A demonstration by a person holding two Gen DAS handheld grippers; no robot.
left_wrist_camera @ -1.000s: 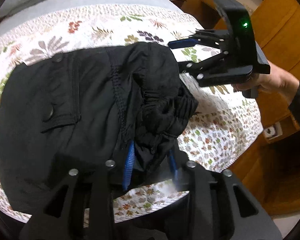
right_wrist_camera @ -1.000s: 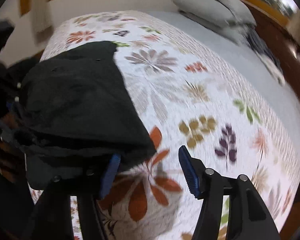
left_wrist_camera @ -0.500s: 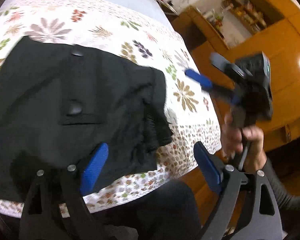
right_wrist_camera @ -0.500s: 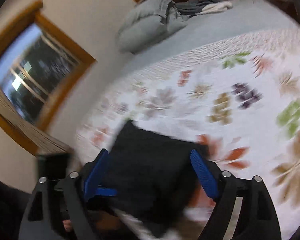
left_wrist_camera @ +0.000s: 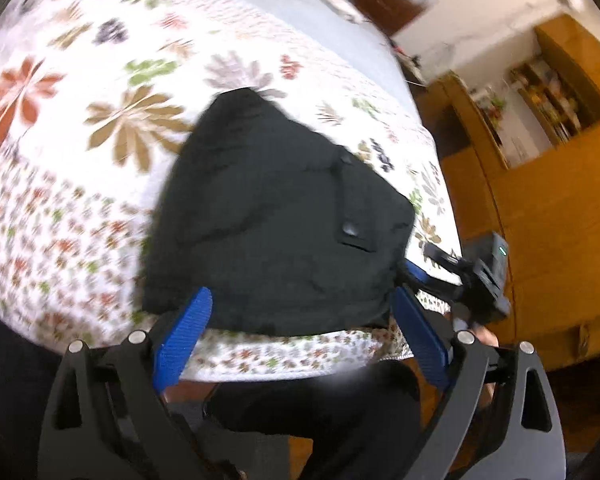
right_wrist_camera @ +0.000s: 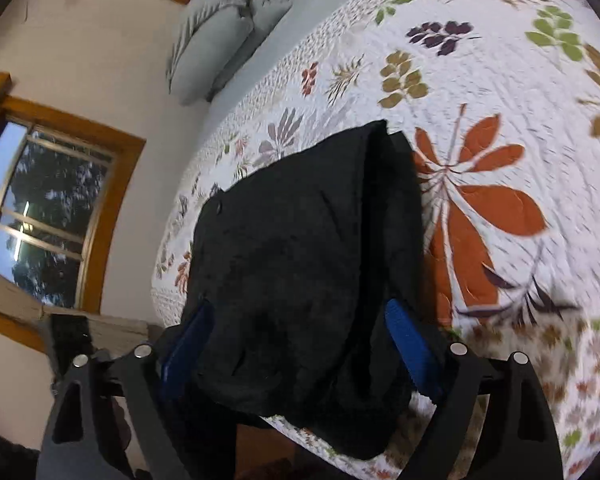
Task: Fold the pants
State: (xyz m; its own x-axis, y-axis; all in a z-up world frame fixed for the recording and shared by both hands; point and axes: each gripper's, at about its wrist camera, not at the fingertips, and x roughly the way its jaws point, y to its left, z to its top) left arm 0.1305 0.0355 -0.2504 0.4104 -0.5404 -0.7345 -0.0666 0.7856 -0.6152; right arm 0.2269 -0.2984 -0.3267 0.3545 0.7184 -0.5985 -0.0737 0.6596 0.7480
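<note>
The black pants lie folded in a compact bundle at the near edge of the bed, on its floral quilt. Both the left gripper and right gripper hover just before it, fingers spread wide and empty, the left's still opening; the bundle's long axis runs away from them.

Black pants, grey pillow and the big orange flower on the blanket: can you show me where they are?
Black folded fabric pants (right_wrist_camera: 300,264): right wrist view, middle of the top layer.
Soft grey pillow (right_wrist_camera: 208,44): right wrist view, its side by the wall.
Big orange flower print (right_wrist_camera: 484,208): right wrist view, a lower petal on the quilt.
</note>
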